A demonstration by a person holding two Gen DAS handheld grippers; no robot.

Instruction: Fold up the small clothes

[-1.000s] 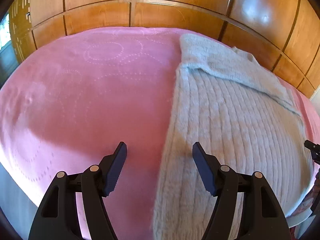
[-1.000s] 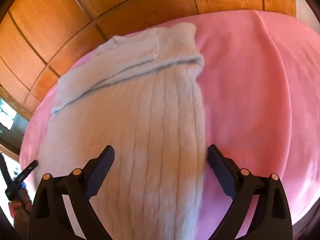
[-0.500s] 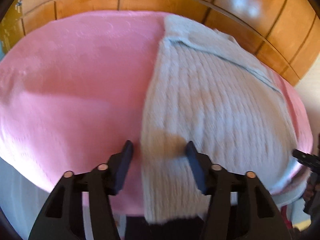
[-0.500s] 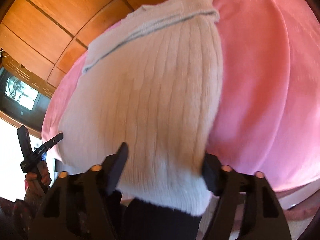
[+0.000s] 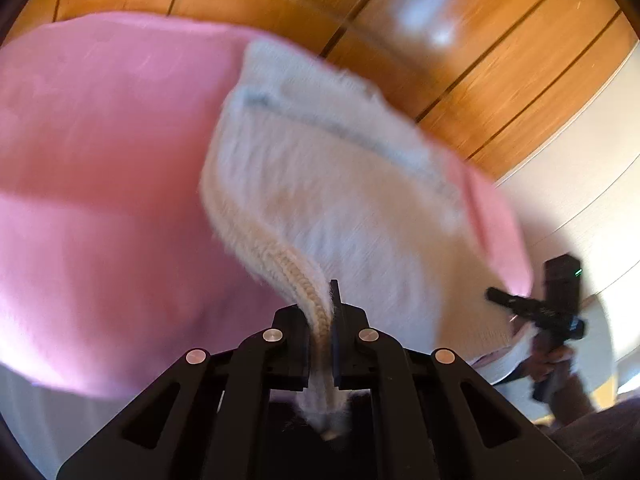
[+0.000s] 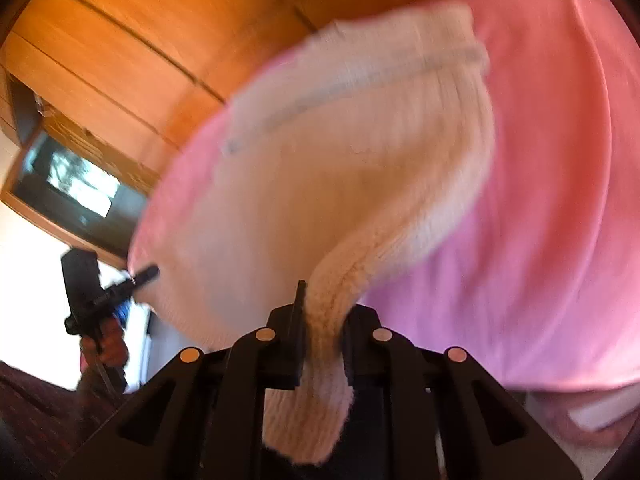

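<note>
A pale ribbed knit sweater (image 5: pixel 340 200) lies on a pink blanket (image 5: pixel 100 180); it also shows in the right wrist view (image 6: pixel 340 184). My left gripper (image 5: pixel 326 320) is shut on the sweater's near left hem corner, lifted off the blanket. My right gripper (image 6: pixel 320 320) is shut on the near right hem corner, also lifted. The far end of the sweater with its folded sleeve still rests on the blanket. Each gripper shows in the other's view, the right one (image 5: pixel 536 312) and the left one (image 6: pixel 108 292). Both views are motion-blurred.
Wooden panelled doors (image 5: pixel 420 20) stand behind the bed. The blanket's near edge (image 5: pixel 80 384) drops off just in front of the grippers. A dark screen (image 6: pixel 76 196) sits at the left in the right wrist view.
Both grippers came down to the near hem, closed on its two corners, and lifted them off the blanket. The views have tilted and blurred with the motion.
</note>
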